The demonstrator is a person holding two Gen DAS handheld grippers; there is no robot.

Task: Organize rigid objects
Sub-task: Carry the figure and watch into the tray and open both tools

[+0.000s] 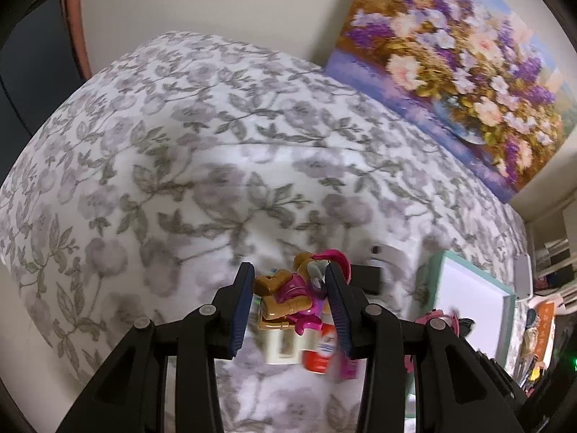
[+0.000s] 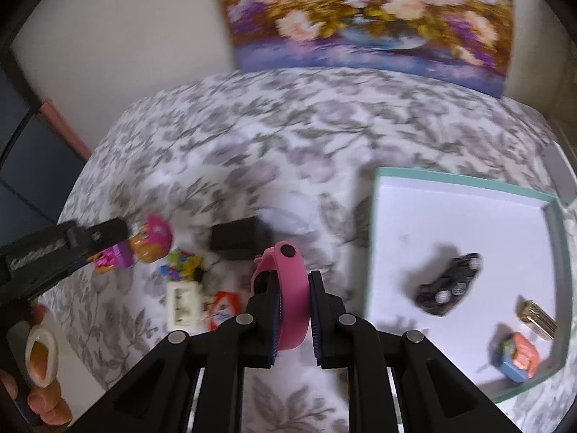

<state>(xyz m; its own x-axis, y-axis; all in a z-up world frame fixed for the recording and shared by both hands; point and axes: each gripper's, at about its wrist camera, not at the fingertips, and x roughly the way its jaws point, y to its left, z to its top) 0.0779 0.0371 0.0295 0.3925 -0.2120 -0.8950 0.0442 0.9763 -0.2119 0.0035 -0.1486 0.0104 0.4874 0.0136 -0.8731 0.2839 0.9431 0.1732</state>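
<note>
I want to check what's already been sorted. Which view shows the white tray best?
The right wrist view: the tray lies almost whole there, with a toy car and two small items inside. The left wrist view catches only a slanted part of it at the right edge, contents hidden.

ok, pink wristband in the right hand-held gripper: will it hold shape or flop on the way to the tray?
The pink wristband probably flexes: it looks like a thin rubbery loop, pinched across its sides by the right hand-held gripper. Likely light, so little sag. The rubbery surface should resist slipping, though the free end may wobble over the tray.
</note>
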